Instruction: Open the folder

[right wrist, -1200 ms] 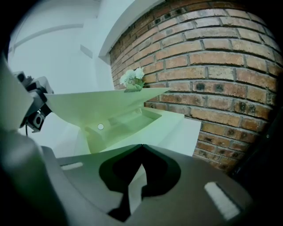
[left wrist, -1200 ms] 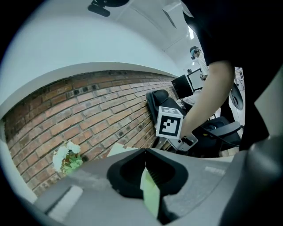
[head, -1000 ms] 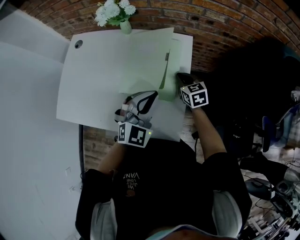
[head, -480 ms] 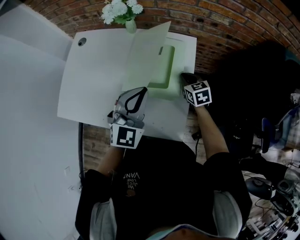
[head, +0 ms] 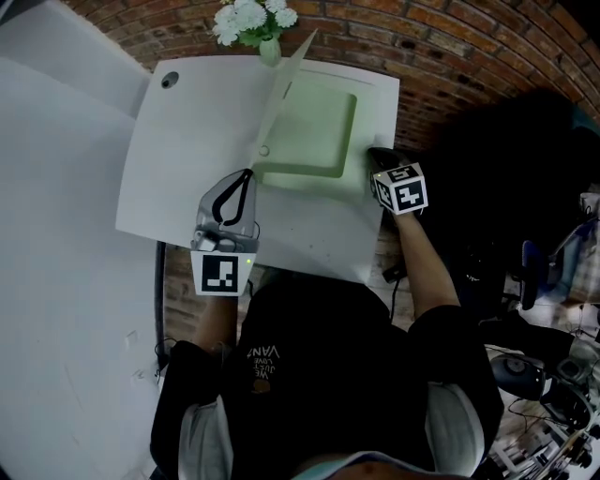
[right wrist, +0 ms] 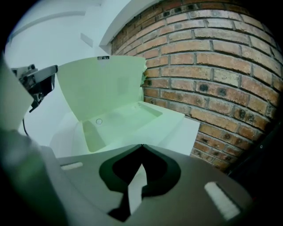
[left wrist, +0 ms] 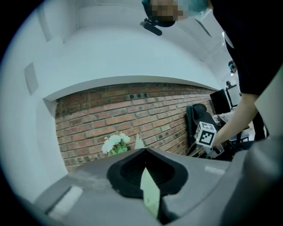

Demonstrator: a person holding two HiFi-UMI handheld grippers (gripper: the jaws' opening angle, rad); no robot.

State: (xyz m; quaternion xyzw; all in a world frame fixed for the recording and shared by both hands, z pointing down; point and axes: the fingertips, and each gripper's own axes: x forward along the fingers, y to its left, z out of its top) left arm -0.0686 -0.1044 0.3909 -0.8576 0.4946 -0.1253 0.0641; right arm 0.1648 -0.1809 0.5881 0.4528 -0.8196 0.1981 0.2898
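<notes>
A pale green box folder (head: 314, 131) lies open on the white table (head: 178, 150), its tray showing. Its cover (head: 286, 89) stands nearly upright along the tray's left side and appears as a raised flap (right wrist: 101, 88) in the right gripper view. My left gripper (head: 246, 174) is shut on the cover's near corner. In the left gripper view the green sheet (left wrist: 150, 194) sits pinched between the jaws of the left gripper (left wrist: 145, 151). My right gripper (head: 375, 153) rests at the folder's right edge. A pale strip (right wrist: 135, 187) shows between the jaws of the shut right gripper (right wrist: 141, 145).
A small vase of white flowers (head: 251, 19) stands at the table's far edge, just behind the cover. A round hole (head: 170, 81) sits in the table's far left corner. Brick (head: 469, 56) lies beyond the table. Dark chairs and cables (head: 544, 281) crowd the right side.
My left gripper has swung left and up with the cover, which went from nearly flat to almost upright, baring the green tray. The right gripper stayed at the folder's right edge.
</notes>
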